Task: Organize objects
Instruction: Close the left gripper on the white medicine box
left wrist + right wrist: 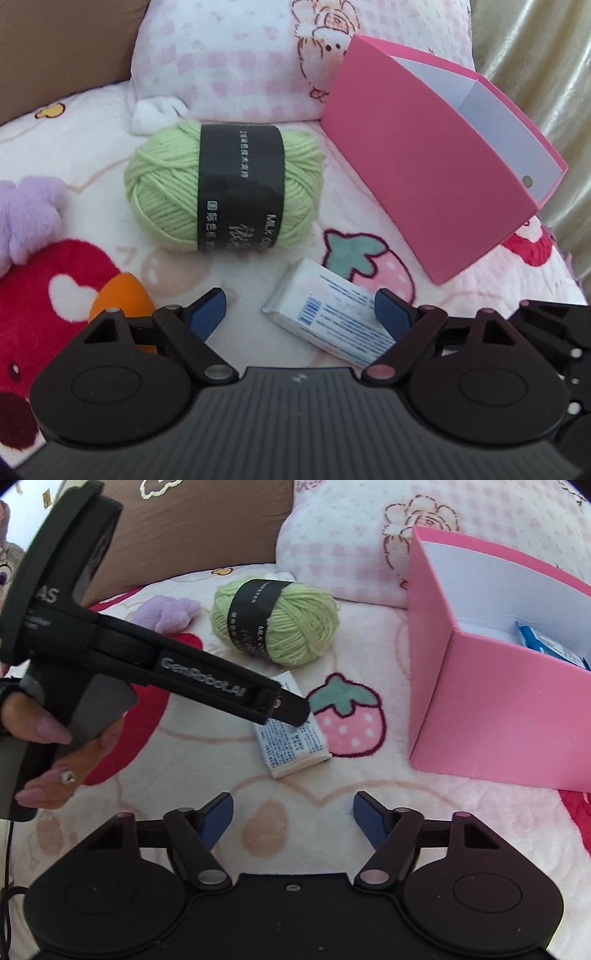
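The left gripper hangs wide open over the tissue pack; the right gripper is open, empty. On the plush blanket the pack may slip, perhaps nudging the yarn ball.

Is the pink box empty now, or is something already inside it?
Not empty. In the right wrist view the pink box stands open at the top, and a blue and white packet lies inside against its white wall.

A home bedroom, by every sign: the things lie on a bed spread with a fleecy blanket printed with strawberries and hearts. A pink-checked cartoon pillow and a brown cushion sit at its head, plush toys lie alongside, and a pale curtain hangs at the side.
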A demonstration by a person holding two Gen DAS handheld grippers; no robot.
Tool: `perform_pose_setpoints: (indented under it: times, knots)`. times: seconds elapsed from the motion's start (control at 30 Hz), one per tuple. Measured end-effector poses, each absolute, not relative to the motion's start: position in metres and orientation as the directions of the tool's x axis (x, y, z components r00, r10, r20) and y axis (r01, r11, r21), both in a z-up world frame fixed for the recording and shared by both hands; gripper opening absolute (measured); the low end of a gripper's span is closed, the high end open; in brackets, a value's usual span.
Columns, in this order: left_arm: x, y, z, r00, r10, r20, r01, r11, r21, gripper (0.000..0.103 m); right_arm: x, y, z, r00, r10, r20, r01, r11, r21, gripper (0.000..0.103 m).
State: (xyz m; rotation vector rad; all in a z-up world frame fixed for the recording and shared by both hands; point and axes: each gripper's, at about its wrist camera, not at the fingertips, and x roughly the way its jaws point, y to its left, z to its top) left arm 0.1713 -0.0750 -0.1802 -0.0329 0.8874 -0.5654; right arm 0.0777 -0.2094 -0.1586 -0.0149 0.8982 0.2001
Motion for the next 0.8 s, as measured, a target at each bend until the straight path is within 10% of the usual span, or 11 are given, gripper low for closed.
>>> perform_pose_setpoints:
  times: [0.2, 0.5, 0.8]
  knots:
    - [0.175, -0.075, -0.179, 0.467, -0.529, -0.709, 0.459, 0.83, -0.316, 0.055, 0.081, -0.206, -0.166, 0.62, 0.123, -0.775, -0.157, 0.987, 0.031, 0.07]
    - [0.162, -0.069, -0.185, 0.345, -0.621, -0.703, 0.436, 0.77, -0.466, 0.047, 0.079, -0.223, -0.162, 0.595, 0.215, -0.775, -0.165, 0.976, 0.144, 0.036]
    - [0.148, -0.066, -0.178, 0.292, -0.585, -0.757, 0.352, 0.802, -0.484, 0.045, 0.079, -0.224, -0.159, 0.603, 0.228, -0.765, -0.191, 0.972, 0.139, 0.036]
